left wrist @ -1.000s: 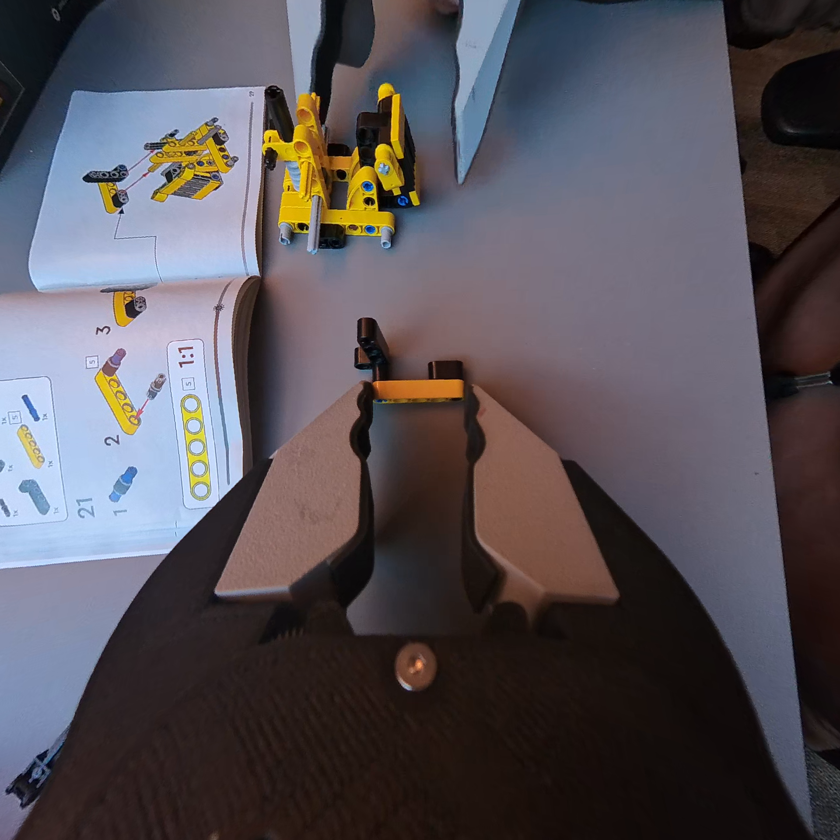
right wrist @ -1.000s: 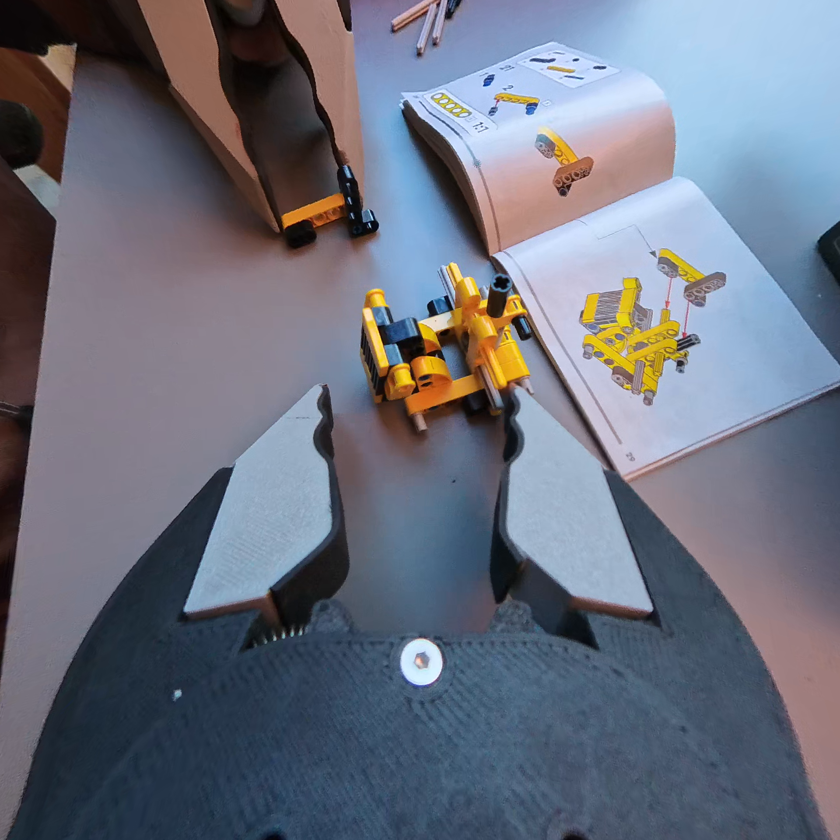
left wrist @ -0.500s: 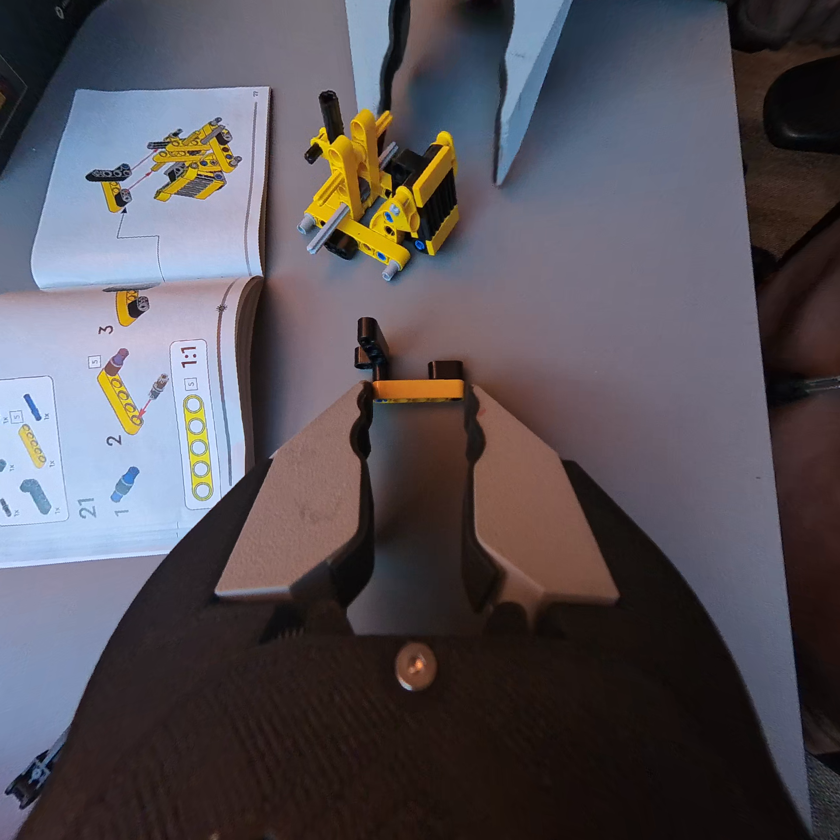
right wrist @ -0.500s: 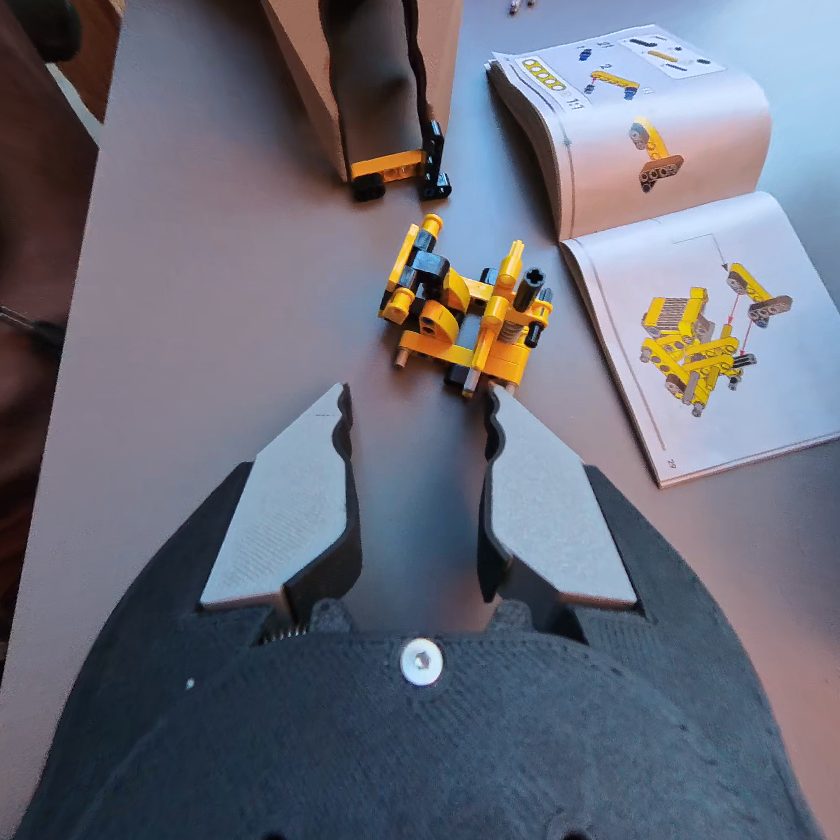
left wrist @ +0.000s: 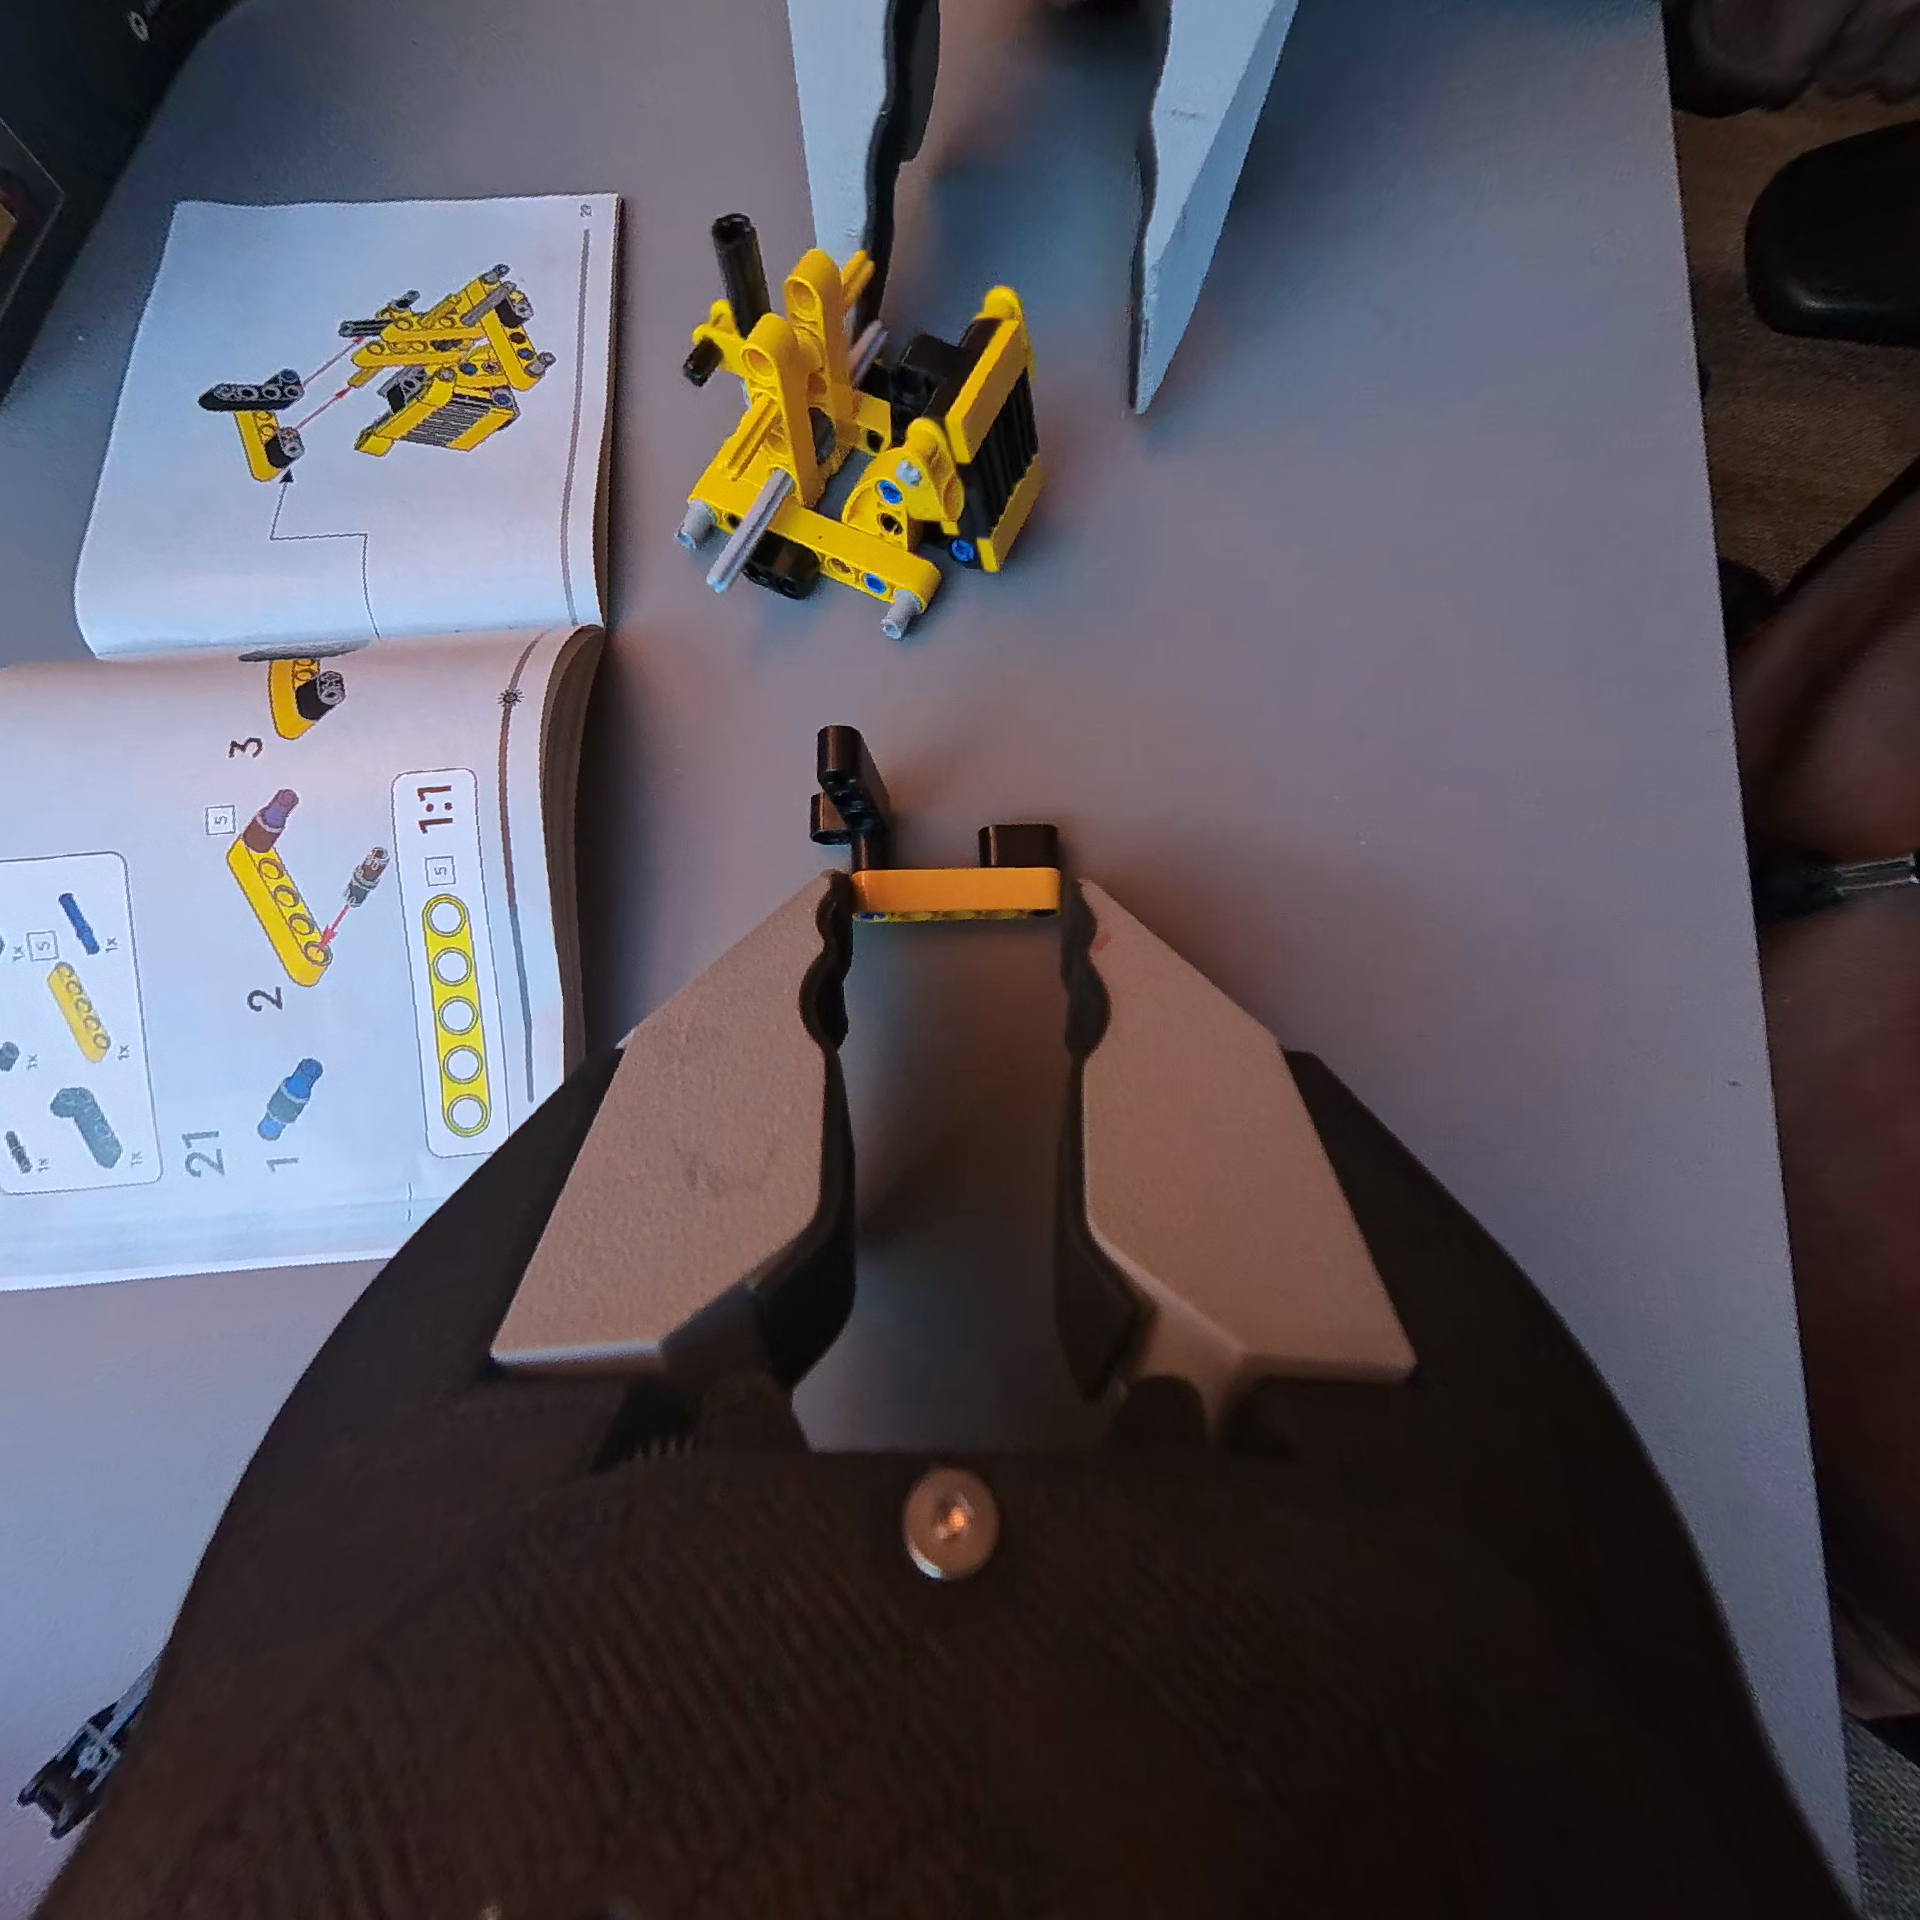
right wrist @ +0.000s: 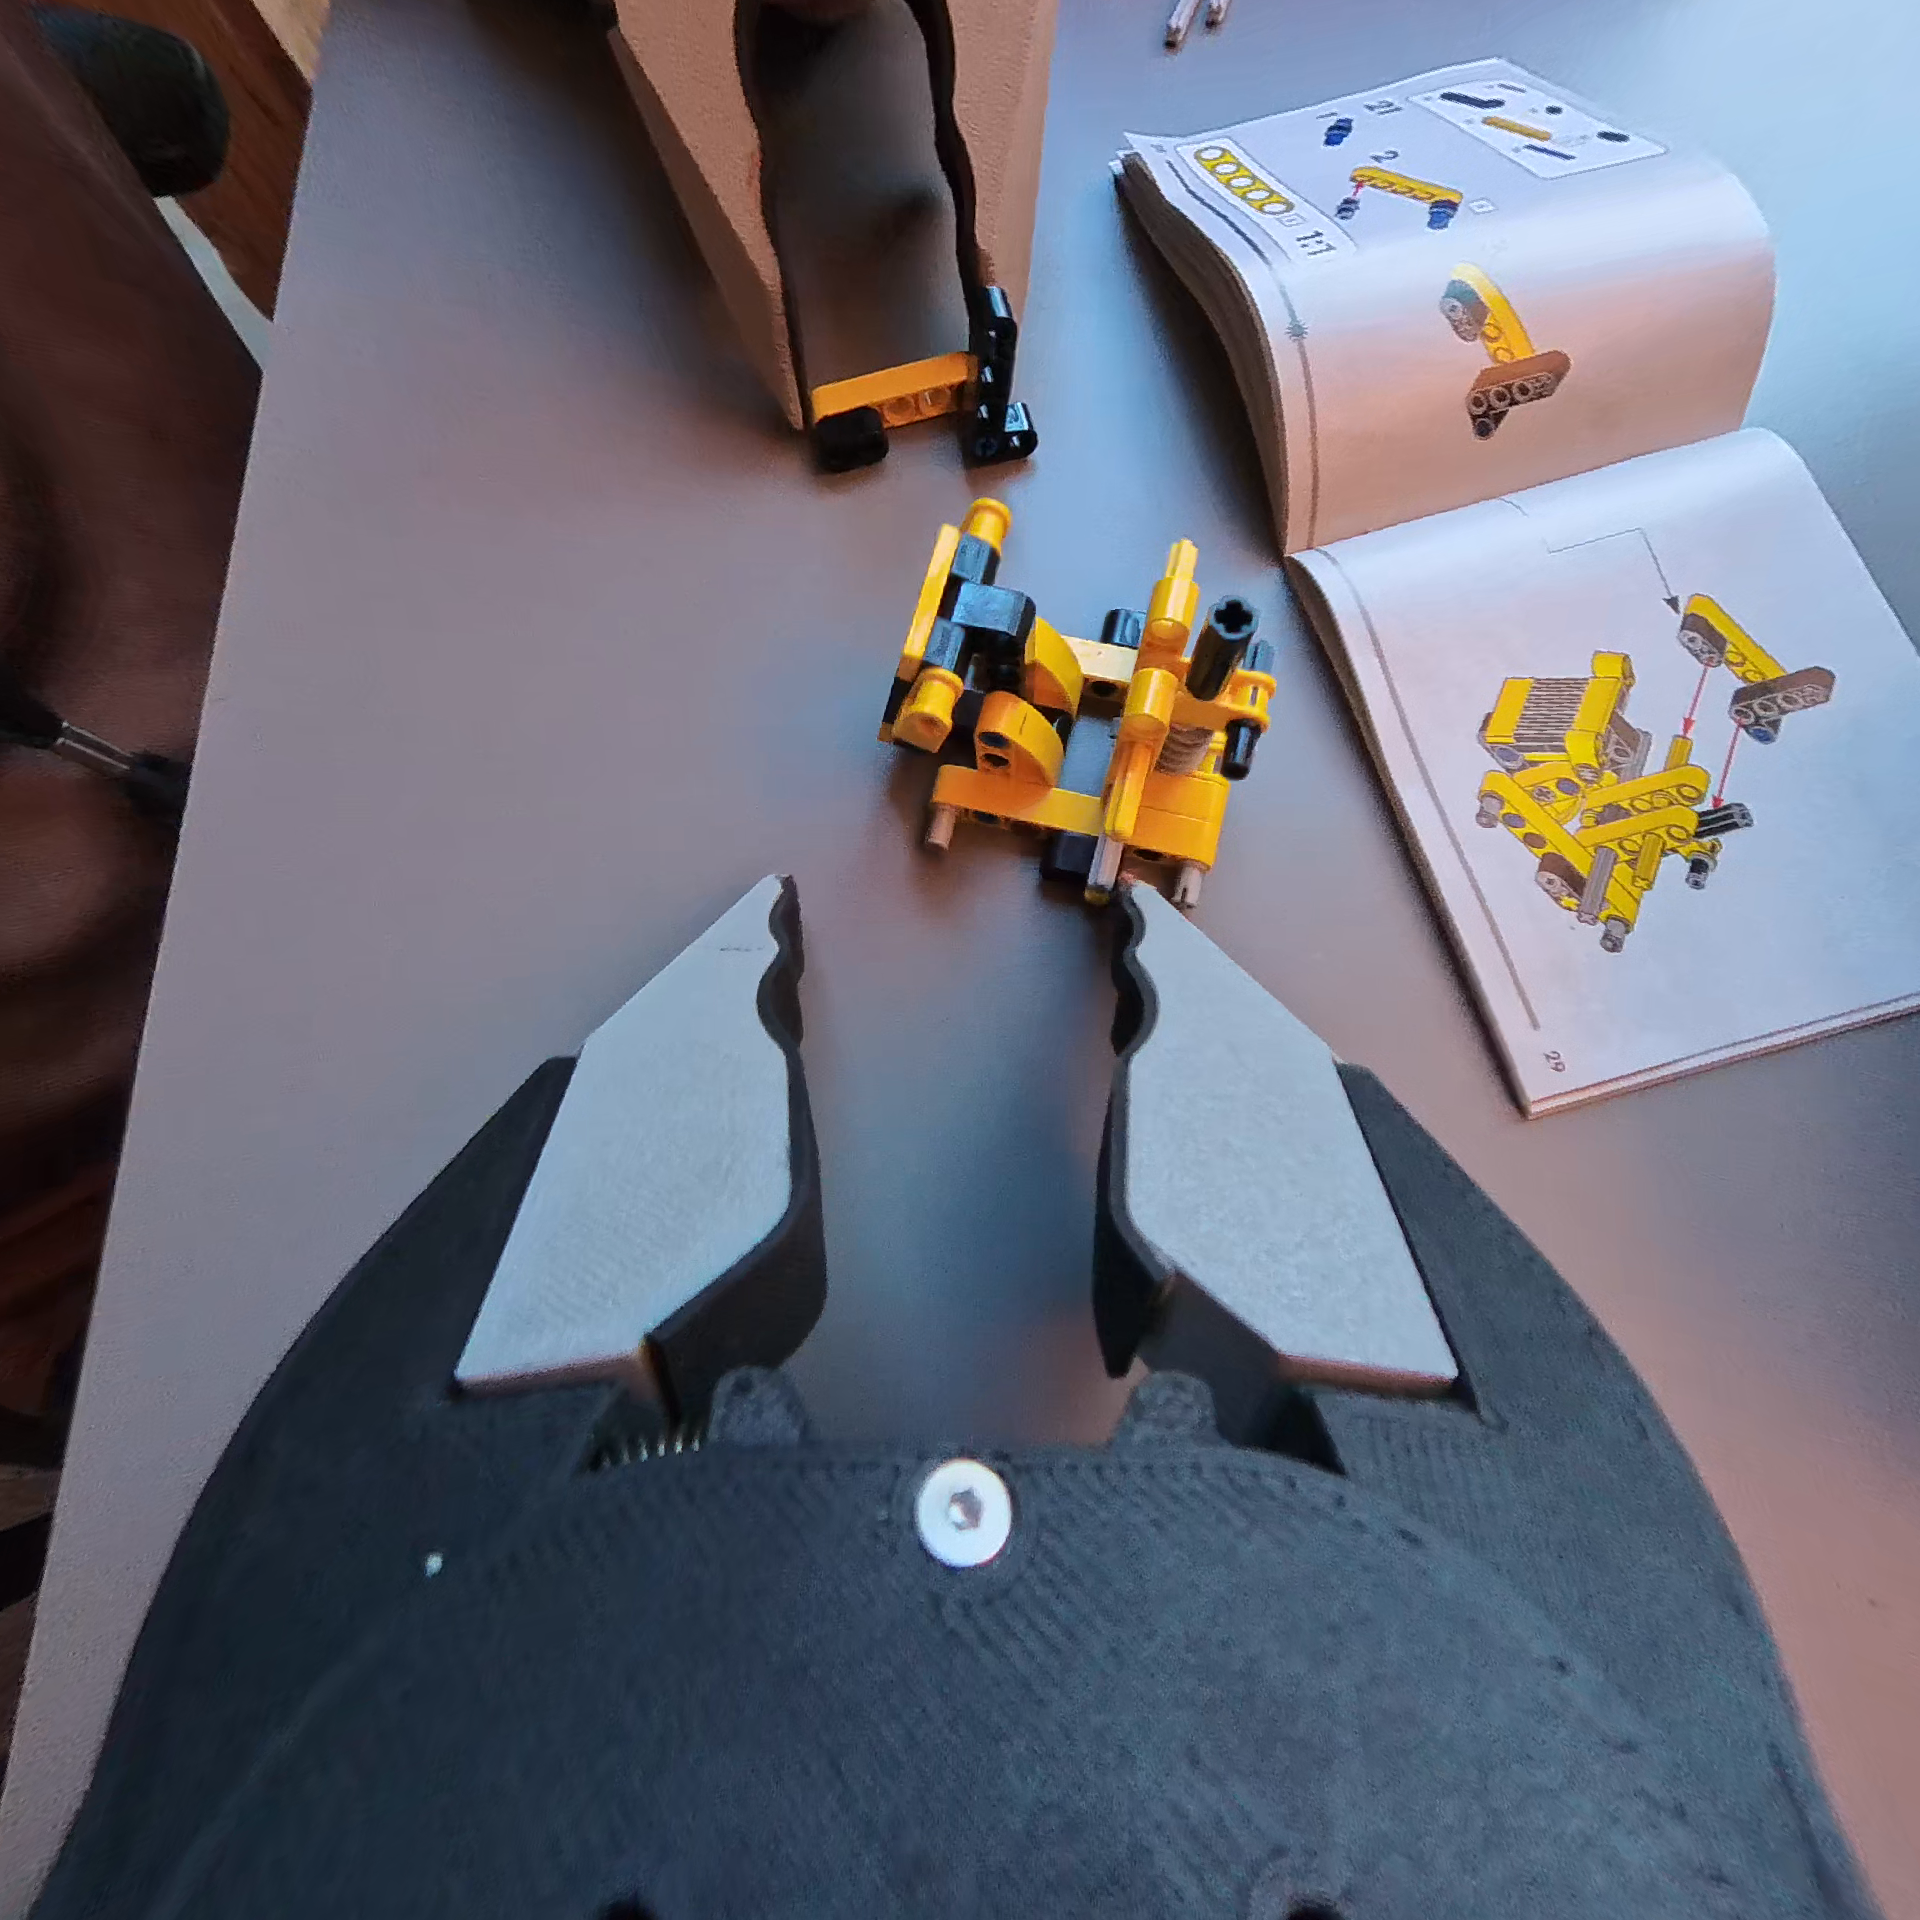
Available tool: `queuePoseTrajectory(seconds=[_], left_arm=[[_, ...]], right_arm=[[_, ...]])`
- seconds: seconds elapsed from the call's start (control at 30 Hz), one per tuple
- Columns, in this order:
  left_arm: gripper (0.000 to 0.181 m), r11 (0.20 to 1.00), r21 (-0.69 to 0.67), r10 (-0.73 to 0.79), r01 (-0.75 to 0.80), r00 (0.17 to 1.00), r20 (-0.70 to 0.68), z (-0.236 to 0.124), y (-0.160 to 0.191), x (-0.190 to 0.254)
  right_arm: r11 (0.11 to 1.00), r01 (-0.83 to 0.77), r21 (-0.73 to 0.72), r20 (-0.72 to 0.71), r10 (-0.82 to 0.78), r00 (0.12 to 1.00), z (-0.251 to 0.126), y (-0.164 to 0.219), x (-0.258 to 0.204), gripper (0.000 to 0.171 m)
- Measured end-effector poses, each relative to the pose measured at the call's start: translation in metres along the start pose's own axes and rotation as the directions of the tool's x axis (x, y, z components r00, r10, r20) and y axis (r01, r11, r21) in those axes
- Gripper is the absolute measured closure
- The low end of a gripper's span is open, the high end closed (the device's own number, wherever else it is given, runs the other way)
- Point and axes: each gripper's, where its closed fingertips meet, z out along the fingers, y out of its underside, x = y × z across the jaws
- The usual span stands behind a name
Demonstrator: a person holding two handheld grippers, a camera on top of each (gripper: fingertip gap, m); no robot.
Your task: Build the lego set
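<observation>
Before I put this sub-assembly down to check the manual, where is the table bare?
Bare: the table between the model and its far edge, beside the left gripper; also behind the right gripper. Crowded: around the model, between it and the manual.

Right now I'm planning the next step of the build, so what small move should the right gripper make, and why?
Probably ease the right gripper forward around the yellow model and close. Its jaws are open and empty, one fingertip just at the model's near edge, while the left gripper holds the small yellow beam assembly ready to attach.
</observation>
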Motion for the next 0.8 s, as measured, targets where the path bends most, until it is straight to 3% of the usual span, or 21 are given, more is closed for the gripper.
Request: queuePoseTrajectory(seconds=[0.27,0.63,0.8], left_arm=[[0.143,1.000,0.000,-0.001,0.001,1.000,-0.001,0.000,0.000,0.000],[0.143,1.000,0.000,0.007,-0.007,1.000,0.010,-0.004,0.004,-0.007],[0.144,1.000,0.000,0.008,-0.008,1.000,0.007,-0.006,0.005,-0.011]], right_arm=[[0.999,0.020,0.040,0.011,-0.021,1.000,-0.011,-0.007,-0.004,0.118],[0.998,0.020,0.055,-0.113,-0.014,0.993,-0.016,-0.004,0.017,0.115],[0.982,0.033,0.187,-0.183,0.002,0.983,-0.029,-0.013,0.027,0.115]])
